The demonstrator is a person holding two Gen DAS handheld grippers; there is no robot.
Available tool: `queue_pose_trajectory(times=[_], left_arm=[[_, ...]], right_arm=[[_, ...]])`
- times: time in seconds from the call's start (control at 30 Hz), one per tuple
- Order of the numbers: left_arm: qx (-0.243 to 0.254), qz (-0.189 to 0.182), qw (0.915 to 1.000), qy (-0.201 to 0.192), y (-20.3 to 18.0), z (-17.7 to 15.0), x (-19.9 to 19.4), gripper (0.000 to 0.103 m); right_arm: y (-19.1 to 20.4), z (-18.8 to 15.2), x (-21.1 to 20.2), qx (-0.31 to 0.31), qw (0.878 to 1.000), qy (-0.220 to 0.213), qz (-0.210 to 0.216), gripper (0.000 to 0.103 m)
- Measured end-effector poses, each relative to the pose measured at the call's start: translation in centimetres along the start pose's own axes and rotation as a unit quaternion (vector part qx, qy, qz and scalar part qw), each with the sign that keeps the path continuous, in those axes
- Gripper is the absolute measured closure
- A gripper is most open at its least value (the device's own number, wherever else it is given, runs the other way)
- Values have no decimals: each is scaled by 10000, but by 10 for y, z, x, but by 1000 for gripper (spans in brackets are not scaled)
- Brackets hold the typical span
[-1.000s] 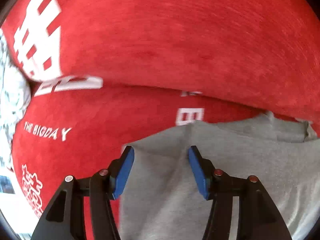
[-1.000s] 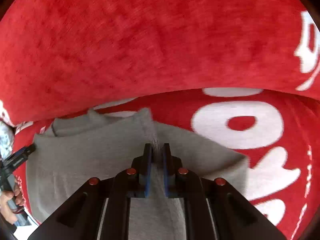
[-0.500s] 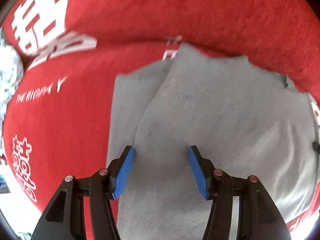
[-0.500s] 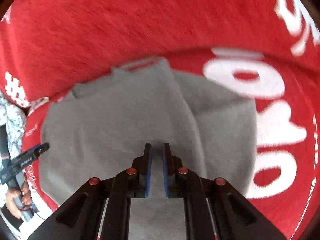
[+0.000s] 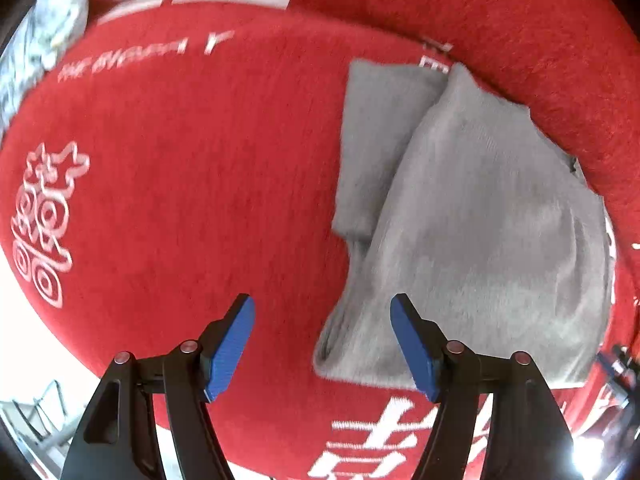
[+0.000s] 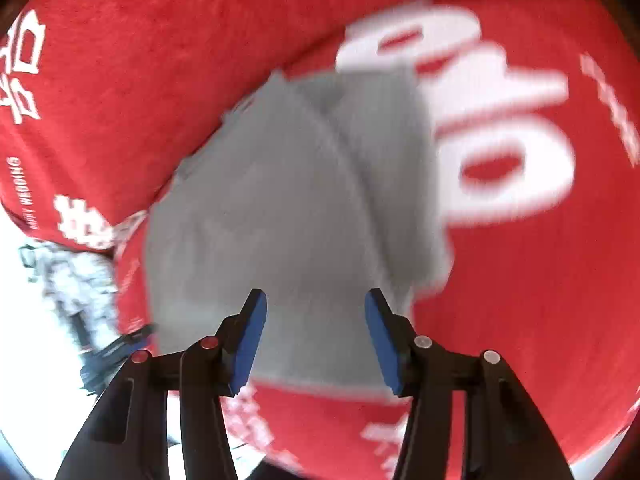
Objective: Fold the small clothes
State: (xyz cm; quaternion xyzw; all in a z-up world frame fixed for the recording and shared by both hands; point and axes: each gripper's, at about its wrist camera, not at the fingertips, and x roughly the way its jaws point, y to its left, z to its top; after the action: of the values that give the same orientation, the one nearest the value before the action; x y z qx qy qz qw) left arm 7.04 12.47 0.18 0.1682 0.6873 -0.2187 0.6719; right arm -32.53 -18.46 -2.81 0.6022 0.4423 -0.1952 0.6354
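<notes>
Grey garment [image 5: 480, 208] lying flat on the red blanket [image 5: 192, 184], folded in layers, one narrower layer showing from under the broad top layer along its left edge; far edge resting just against the raised red fold at the back. Left gripper [image 5: 322, 344] held above the blanket, looking steeply down, fingers spread wide with nothing between them; left blue pad [image 5: 230, 350] over bare red fabric, right blue pad over the garment's near left corner; no contact visible. Right gripper [image 6: 314, 336] likewise raised above the cloth, tilted, jaws parted wide and empty; both blue pads [image 6: 250, 338] framing the near edge of the grey garment [image 6: 272, 208], apart from it; this view smeared by motion blur. White printed characters and the line "THE BIG DAY" [image 5: 140, 56] on the blanket to the left of the garment; large white lettering [image 6: 480, 120] on the blanket [image 6: 520, 320] to its right.
</notes>
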Motion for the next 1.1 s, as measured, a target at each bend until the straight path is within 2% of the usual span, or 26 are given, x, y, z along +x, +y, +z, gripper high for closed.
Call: queue_pose_trajectory(times=[0.13, 0.23, 0.27, 0.33, 0.37, 0.4, 0.43, 0.47, 0.6, 0.67, 0.73, 0.8, 0.87, 0.97, 1.0, 1.07, 1.1], left_arm=[[148, -279, 9994, 130, 1, -8, 10, 32], [355, -367, 9985, 213, -3, -4, 22, 32], [419, -385, 9981, 234, -1, 3, 27, 33], [526, -545, 9967, 296, -5, 5, 31, 57], [563, -637, 9957, 360, -5, 8, 34, 69], [641, -673, 9951, 343, -7, 9, 34, 77], [757, -705, 9941, 326, -9, 9, 32, 89], [887, -728, 9928, 331, -12, 10, 30, 92], [1457, -624, 9873, 113, -22, 0, 15, 92], [1491, -599, 9869, 154, -22, 10, 28, 92], [1440, -584, 9877, 187, -17, 4, 38, 92], [1413, -726, 9873, 98, -10, 3, 41, 92], [1435, -724, 9869, 153, -5, 1, 38, 91], [1525, -676, 9859, 163, 0, 7, 28, 91], [1545, -596, 9861, 146, 2, 7, 22, 91], [1536, -531, 9867, 58, 4, 12, 10, 91], [1501, -611, 9868, -12, 5, 17, 2, 91]], right_arm=[[-16, -39, 23, 896, 9952, 197, 335, 47], [-29, -50, 32, 1541, 9873, -162, 340, 47], [-35, -53, 33, 1853, 9811, -410, 371, 47], [-44, -56, 32, 2263, 9704, -724, 435, 47], [-48, -57, 33, 2520, 9619, -926, 526, 53], [-50, -56, 26, 2616, 9586, -1011, 493, 63], [-49, -55, 22, 2618, 9592, -1004, 368, 96], [-41, -49, 20, 2472, 9640, -968, 161, 95], [-1, -44, 4, 1416, 9833, -1040, -474, 95], [-3, -43, -2, 1238, 9843, -1044, -696, 95], [-6, -38, 9, 1091, 9848, -940, -967, 95], [-12, -36, 23, 947, 9854, -764, -1195, 95], [-23, -41, 19, 990, 9847, -798, -1192, 93], [-20, -50, 10, 1175, 9807, -715, -1390, 84], [-18, -56, 7, 1239, 9801, -625, -1420, 84], [-7, -64, 0, 1115, 9839, -518, -1299, 84], [3, -66, -3, 928, 9864, -535, -1245, 84]])
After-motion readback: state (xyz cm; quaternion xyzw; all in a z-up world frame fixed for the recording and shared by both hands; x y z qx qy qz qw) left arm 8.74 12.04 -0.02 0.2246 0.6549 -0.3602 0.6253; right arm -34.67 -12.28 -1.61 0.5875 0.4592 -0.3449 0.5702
